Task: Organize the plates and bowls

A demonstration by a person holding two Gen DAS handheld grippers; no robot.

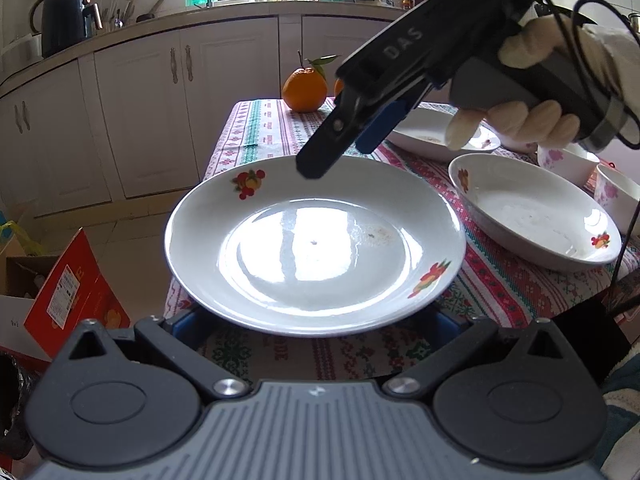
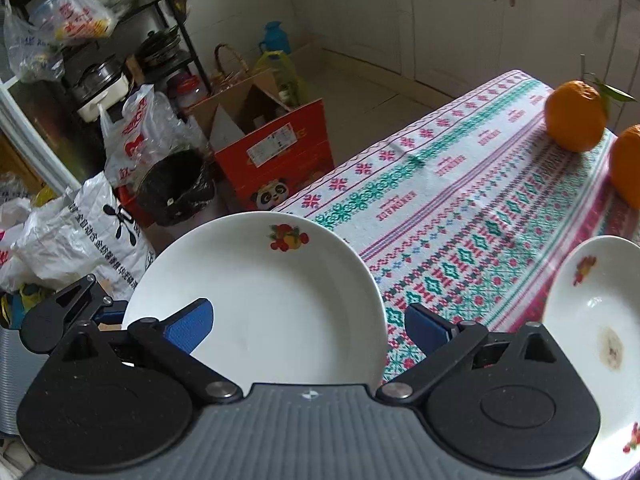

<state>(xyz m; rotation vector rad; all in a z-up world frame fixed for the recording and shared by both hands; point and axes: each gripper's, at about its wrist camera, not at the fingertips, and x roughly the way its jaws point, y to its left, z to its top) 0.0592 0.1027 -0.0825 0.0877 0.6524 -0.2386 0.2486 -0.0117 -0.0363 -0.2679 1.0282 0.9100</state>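
A bench (image 1: 260,128) draped in a patterned cloth of red, green and white bands stands in a kitchen with cream cupboards (image 1: 144,120) and a pale tiled floor.

The left wrist view looks along the bench toward a worktop holding a dark kettle (image 1: 66,20), bottles and jars below a bright window. It also shows the right gripper (image 1: 340,148), held by a gloved hand (image 1: 528,92), hovering over the far rim of the nearest plate (image 1: 316,240). The right wrist view shows instead the floor beside the bench: a red carton (image 2: 276,152), a black bin (image 2: 176,188), plastic bags and a rack of pans.

The nearest plate juts over the bench edge. The left gripper (image 1: 316,322) has its fingers at the plate's near rim; they are hidden under it, so I cannot tell whether they grip. The right gripper's fingers (image 2: 192,324) are spread wide, holding nothing, with the plate below and between them.

Counted in the left view: three white plates with fruit prints, the second plate (image 1: 536,216) and third plate (image 1: 428,136) further right, two flowered bowls (image 1: 616,192) at the right edge. Two oranges (image 2: 576,116) sit at the far end.
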